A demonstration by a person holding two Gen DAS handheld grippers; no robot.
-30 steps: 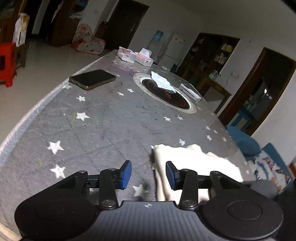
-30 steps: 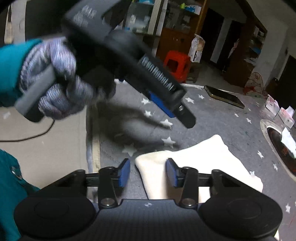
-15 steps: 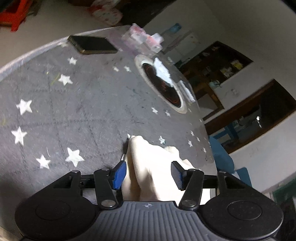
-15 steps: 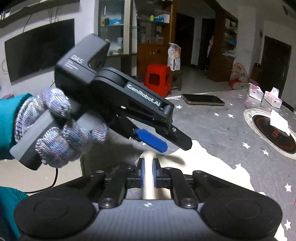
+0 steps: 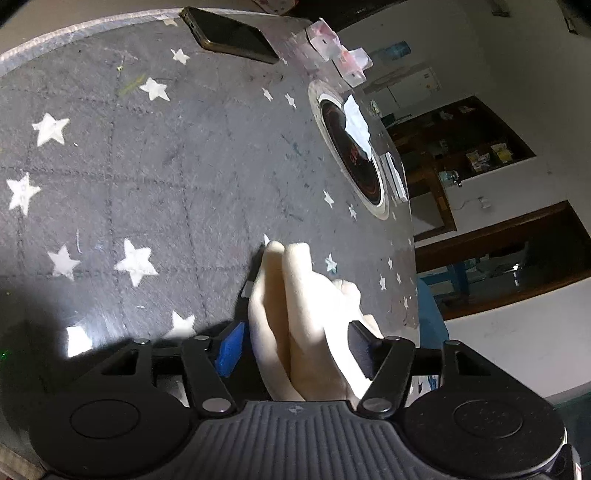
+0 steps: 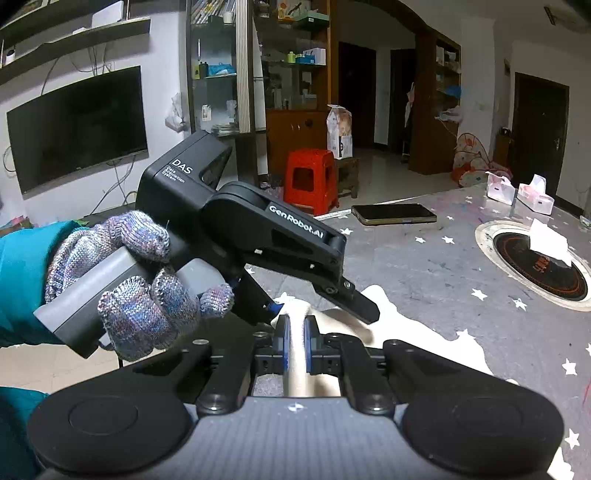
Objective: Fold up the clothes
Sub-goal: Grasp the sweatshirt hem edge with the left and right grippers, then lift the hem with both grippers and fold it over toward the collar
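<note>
On the star-patterned desk (image 5: 155, 177) lies a cream cloth (image 5: 295, 295). The right gripper (image 6: 296, 338), open a second ago, now pinches its edge; the left gripper (image 5: 293, 345) has moved astride a raised fold (jaws wide), likely next to grip.

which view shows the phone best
The right wrist view: the phone lies whole and flat on the table past the left tool. In the left wrist view it sits stretched at the top edge.
</note>
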